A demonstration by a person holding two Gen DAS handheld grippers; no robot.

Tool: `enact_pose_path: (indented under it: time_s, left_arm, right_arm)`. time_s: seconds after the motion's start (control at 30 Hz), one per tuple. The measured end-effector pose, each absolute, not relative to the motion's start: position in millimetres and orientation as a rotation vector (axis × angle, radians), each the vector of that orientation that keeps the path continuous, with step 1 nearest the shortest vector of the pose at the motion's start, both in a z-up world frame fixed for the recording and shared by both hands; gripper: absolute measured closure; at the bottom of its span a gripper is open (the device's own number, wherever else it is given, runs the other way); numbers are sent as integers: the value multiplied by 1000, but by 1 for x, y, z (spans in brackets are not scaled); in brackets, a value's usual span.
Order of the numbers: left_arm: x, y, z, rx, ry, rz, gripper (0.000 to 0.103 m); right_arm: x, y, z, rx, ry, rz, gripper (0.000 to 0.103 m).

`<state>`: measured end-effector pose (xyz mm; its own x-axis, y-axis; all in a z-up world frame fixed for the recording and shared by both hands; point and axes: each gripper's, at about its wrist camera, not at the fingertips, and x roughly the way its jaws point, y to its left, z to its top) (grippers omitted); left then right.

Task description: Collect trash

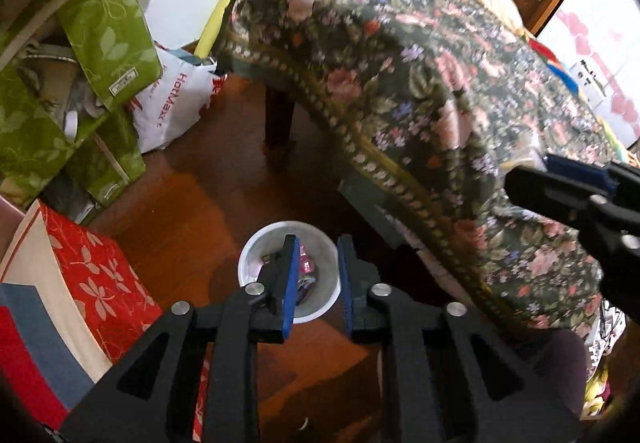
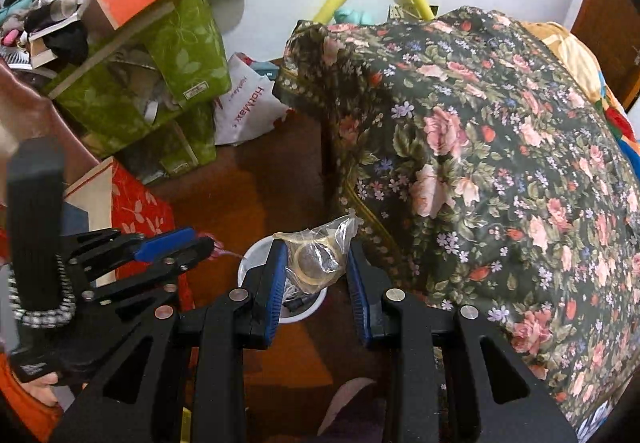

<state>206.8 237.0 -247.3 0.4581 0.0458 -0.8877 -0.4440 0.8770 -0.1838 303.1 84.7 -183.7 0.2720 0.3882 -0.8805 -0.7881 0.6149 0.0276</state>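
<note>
A white trash bin (image 1: 256,247) stands on the wooden floor with colourful wrappers (image 1: 306,275) inside. My left gripper (image 1: 318,283) hangs open and empty right above it. In the right wrist view the bin (image 2: 250,255) sits below my right gripper (image 2: 316,263), which has a clear plastic bag with a tape roll (image 2: 316,257) between its pads, over the bin; the bag touches the left pad, and a gap shows at the right pad. The left gripper (image 2: 208,241) shows at the left. The right gripper's fingers (image 1: 560,183) show at the right edge of the left view.
A table under a dark floral cloth (image 2: 480,163) fills the right side, its leg (image 1: 280,123) near the bin. Green boxes (image 1: 100,43), a white HotMax bag (image 1: 172,99) and a red patterned box (image 1: 100,275) crowd the left.
</note>
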Motion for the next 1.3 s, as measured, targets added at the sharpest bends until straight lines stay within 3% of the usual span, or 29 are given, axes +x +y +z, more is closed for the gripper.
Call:
enact_pose_path:
  time_s: [0.1, 0.4, 0.53, 0.83, 1.3]
  left_arm:
    - [207, 238, -251, -400, 1068, 344, 67]
    - [179, 250, -231, -359, 999, 394, 67]
    - [165, 255, -217, -365, 974, 415, 67]
    - [146, 240, -177, -346, 887, 422, 67]
    - [104, 164, -71, -259, 649, 318, 67]
  right_arm:
    - [306, 90, -188, -462, 1031, 841, 76]
    - [307, 112, -196, -401, 1131, 945, 73]
    - [302, 120, -197, -442, 1112, 931, 55]
    - [294, 99, -178, -427, 1078, 947, 54]
    - [243, -15, -71, -271, 780, 791, 54]
